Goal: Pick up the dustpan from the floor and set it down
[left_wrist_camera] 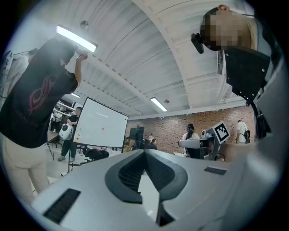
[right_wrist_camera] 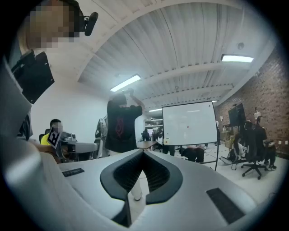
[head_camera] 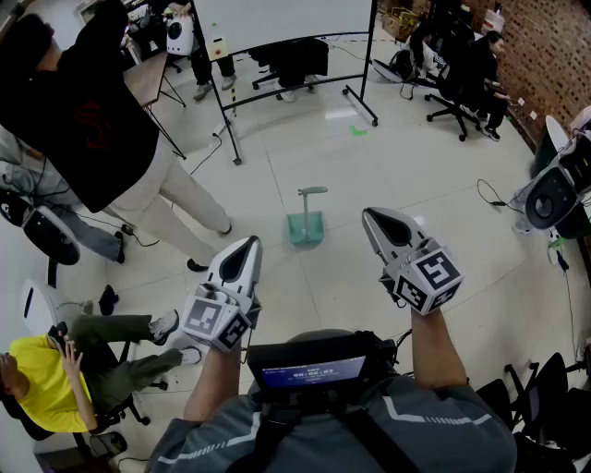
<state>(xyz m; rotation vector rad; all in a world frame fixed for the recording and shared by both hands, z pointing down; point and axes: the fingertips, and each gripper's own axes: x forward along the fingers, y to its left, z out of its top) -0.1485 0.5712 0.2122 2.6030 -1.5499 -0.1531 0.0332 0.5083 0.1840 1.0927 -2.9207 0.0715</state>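
A teal-green dustpan (head_camera: 306, 224) with an upright handle stands on the pale tiled floor, ahead of me and between the two grippers. My left gripper (head_camera: 251, 240) is held level to the dustpan's lower left, well above the floor. Its jaws meet at the tip, with nothing between them. My right gripper (head_camera: 367, 212) hovers to the dustpan's right, also shut and holding nothing. In the left gripper view the left gripper (left_wrist_camera: 144, 152) looks across the room, and in the right gripper view so does the right gripper (right_wrist_camera: 143, 152). Neither gripper view shows the dustpan.
A person in a black shirt (head_camera: 92, 111) stands at the left, close to the dustpan. A whiteboard on a wheeled stand (head_camera: 277, 23) is behind it. A seated person in yellow (head_camera: 46, 379) is at the lower left. More seated people and chairs (head_camera: 466, 69) are at the back right, and equipment (head_camera: 554, 196) with a floor cable at the right.
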